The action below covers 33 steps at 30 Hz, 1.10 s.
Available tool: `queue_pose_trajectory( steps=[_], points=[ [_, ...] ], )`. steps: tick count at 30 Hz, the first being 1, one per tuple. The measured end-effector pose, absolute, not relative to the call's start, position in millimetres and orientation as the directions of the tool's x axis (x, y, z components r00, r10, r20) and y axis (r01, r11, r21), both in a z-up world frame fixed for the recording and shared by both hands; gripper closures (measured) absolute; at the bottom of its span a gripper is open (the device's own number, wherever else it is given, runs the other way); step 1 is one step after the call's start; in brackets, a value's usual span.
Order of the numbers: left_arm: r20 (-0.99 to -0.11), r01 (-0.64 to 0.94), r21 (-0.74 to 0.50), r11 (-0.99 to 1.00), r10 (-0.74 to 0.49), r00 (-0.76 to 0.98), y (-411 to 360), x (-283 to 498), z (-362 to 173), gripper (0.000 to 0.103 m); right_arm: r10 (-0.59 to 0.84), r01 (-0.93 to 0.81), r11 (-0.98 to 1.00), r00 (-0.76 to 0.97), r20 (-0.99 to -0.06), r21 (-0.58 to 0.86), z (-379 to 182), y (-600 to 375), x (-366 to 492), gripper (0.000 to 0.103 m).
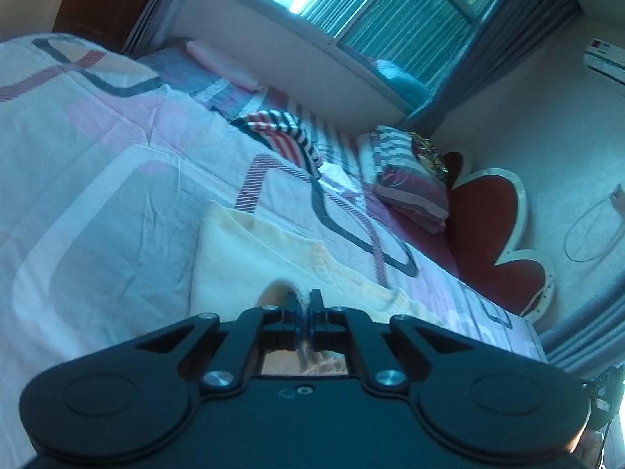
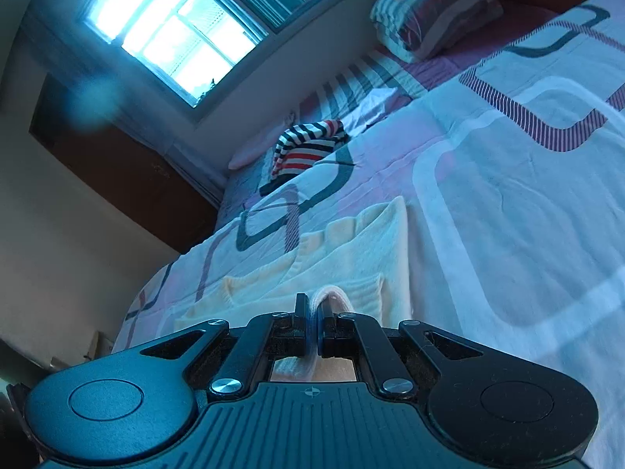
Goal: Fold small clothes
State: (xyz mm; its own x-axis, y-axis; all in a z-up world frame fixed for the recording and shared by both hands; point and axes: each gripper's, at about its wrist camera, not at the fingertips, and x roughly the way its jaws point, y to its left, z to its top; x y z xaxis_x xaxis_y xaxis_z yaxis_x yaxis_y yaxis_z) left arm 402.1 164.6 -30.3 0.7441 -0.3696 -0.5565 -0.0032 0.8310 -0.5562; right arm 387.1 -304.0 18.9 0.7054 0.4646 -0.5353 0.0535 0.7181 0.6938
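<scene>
A pale cream small garment (image 1: 250,258) lies spread on the bedspread in front of both grippers; it also shows in the right wrist view (image 2: 351,258). My left gripper (image 1: 304,301) is shut on a pinched edge of this garment, low over the bed. My right gripper (image 2: 314,308) is shut on a bunched ribbed edge of the same garment. A folded striped red, white and navy garment (image 1: 281,133) lies farther up the bed; in the right wrist view the striped garment (image 2: 308,144) sits beyond the cream one.
The patterned bedspread (image 1: 97,156) covers the bed. A stack of folded bedding (image 1: 406,172) sits by the red headboard (image 1: 488,211). A window (image 2: 172,35) and dark wardrobe (image 2: 117,172) stand beyond the bed's far side.
</scene>
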Motion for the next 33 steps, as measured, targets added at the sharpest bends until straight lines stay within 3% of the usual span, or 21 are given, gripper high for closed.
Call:
queue_pose_trajectory(
  steps=[9, 12, 13, 14, 15, 16, 17, 19, 20, 22, 27, 30, 33],
  points=[
    [-0.627, -0.055, -0.538, 0.841, -0.356, 0.692, 160.9, 460.4, -65.8, 0.100, 0.499, 0.125, 0.675, 0.648, -0.575, 0.727, -29.8, -314.5, 450.9, 0.101],
    [-0.626, -0.061, -0.535, 0.843, -0.347, 0.698, 161.1, 471.9, -70.7, 0.089, 0.519, 0.127, 0.653, 0.644, -0.563, 0.747, -40.6, -317.8, 464.0, 0.099],
    [-0.620, -0.067, -0.532, 0.844, -0.334, 0.710, 161.4, 473.6, -70.3, 0.075, 0.520, 0.129, 0.653, 0.640, -0.566, 0.746, -41.8, -318.0, 467.2, 0.088],
    [-0.602, -0.071, -0.535, 0.842, -0.321, 0.731, 162.7, 473.7, -69.0, 0.055, 0.517, 0.125, 0.655, 0.645, -0.563, 0.745, -42.3, -319.0, 469.2, 0.063],
    [-0.582, -0.083, -0.537, 0.840, -0.297, 0.757, 164.9, 472.6, -66.7, 0.042, 0.480, 0.113, 0.663, 0.694, -0.537, 0.740, -38.2, -323.1, 467.9, 0.049],
    [-0.562, -0.096, -0.538, 0.838, -0.271, 0.781, 167.7, 470.8, -63.9, 0.021, 0.480, 0.113, 0.663, 0.694, -0.537, 0.740, -38.2, -323.1, 467.9, 0.031],
    [-0.540, -0.096, -0.542, 0.835, -0.258, 0.801, 170.8, 469.3, -60.9, 0.021, 0.456, 0.112, 0.672, 0.717, -0.527, 0.733, -35.0, -325.1, 466.4, 0.031],
    [-0.532, -0.071, -0.545, 0.835, -0.279, 0.800, 175.0, 470.9, -57.7, 0.033, 0.464, 0.095, 0.673, 0.718, -0.519, 0.733, -32.4, -329.3, 469.3, 0.031],
    [-0.543, -0.050, -0.530, 0.847, -0.294, 0.786, 174.9, 473.2, -55.6, 0.040, 0.464, 0.082, 0.688, 0.714, -0.524, 0.721, -30.2, -329.1, 470.5, 0.036],
    [-0.572, 0.001, -0.461, 0.887, -0.298, 0.765, 169.9, 475.8, -52.6, 0.041, 0.457, 0.049, 0.730, 0.706, -0.540, 0.682, -26.1, -327.1, 470.0, 0.047],
    [-0.672, 0.109, -0.322, 0.940, -0.308, 0.673, 147.0, 490.6, -62.8, 0.041, 0.469, -0.028, 0.793, 0.664, -0.582, 0.608, -30.2, -314.3, 474.3, 0.056],
    [-0.703, 0.155, -0.246, 0.957, -0.286, 0.651, 130.7, 495.6, -68.2, 0.048, 0.478, -0.070, 0.816, 0.641, -0.601, 0.574, -35.9, -299.7, 479.5, 0.066],
    [-0.722, 0.169, -0.210, 0.963, -0.270, 0.637, 123.7, 499.0, -71.8, 0.058, 0.467, -0.107, 0.848, 0.612, -0.638, 0.518, -40.3, -284.3, 485.2, 0.086]
  ],
)
